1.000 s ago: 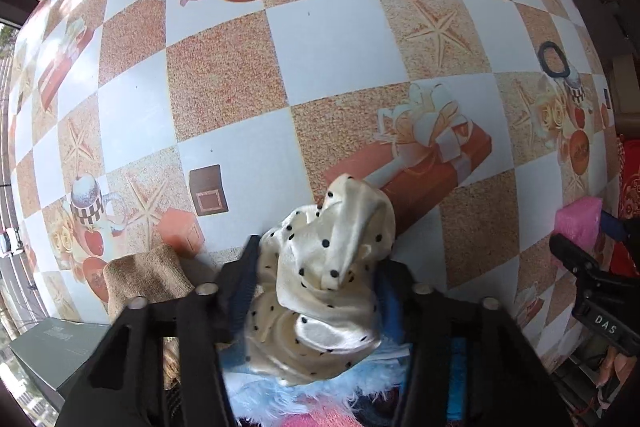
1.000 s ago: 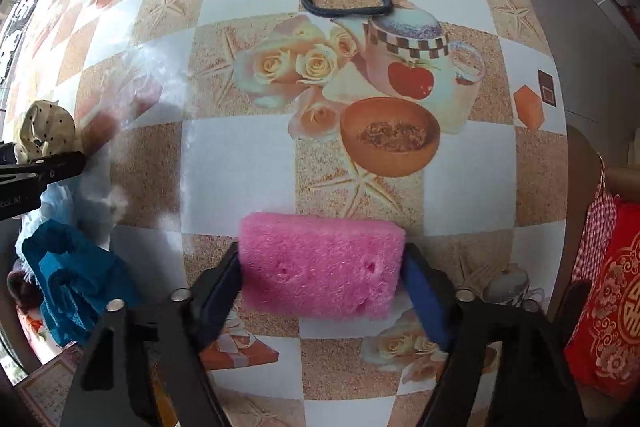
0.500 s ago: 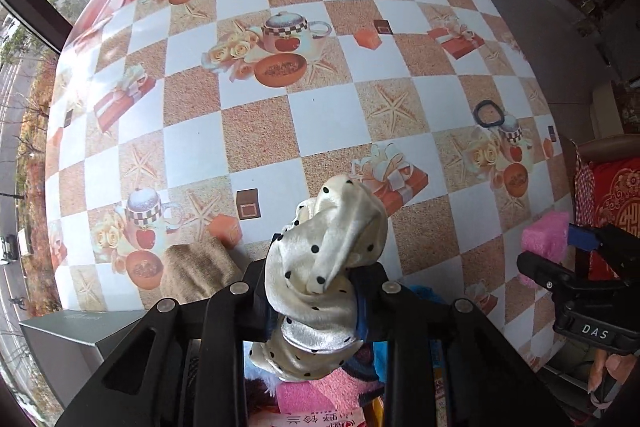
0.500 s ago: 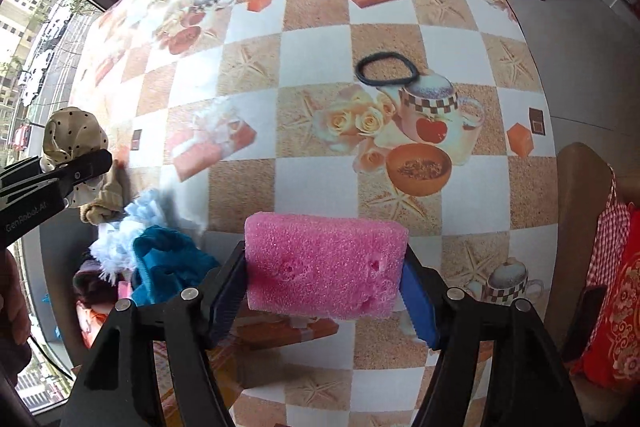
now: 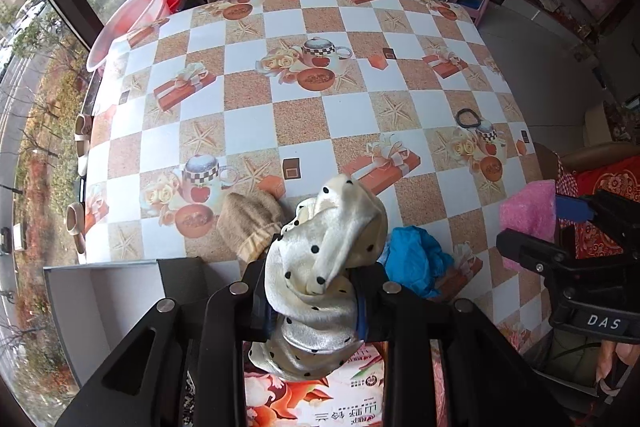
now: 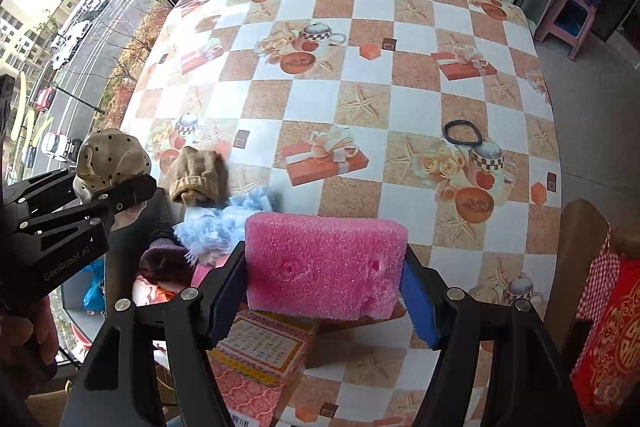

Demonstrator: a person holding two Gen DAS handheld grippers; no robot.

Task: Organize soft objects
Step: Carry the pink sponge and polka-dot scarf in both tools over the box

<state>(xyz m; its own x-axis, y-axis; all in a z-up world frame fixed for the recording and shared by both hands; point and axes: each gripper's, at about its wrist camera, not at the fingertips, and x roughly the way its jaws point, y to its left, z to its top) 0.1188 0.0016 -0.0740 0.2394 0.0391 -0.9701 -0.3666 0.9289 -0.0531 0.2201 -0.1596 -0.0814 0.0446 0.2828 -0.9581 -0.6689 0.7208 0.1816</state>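
Both claws hang loaded above the near edge of a checked worktop (image 5: pixel 304 119). The left claw (image 5: pixel 316 299) is clamped on a cream polka-dot cloth (image 5: pixel 324 267), bunched and spilling over the jaws on both sides; the right claw (image 6: pixel 324 291) pinches a pink sponge block (image 6: pixel 324 263) across its short ends, the foam bulging slightly between the blue pads (image 6: pixel 418 311).

Taking the sponge as landmark, a fluffy pale-blue piece (image 6: pixel 224 223) lies just to its left and below, a tan knitted item (image 6: pixel 196 179) farther left on the worktop, and a black hair tie (image 6: pixel 462 133) well beyond it to the right. A printed pink box (image 6: pixel 256 359) sits directly beneath the sponge.

Everything here looks light and yielding. The satin-like cloth seems slippery and likely to slide out of a loose pinch, so a deep bite on the gathered middle suits it. The sponge compresses and springs back; gripping its flat ends, as now, should keep it square.
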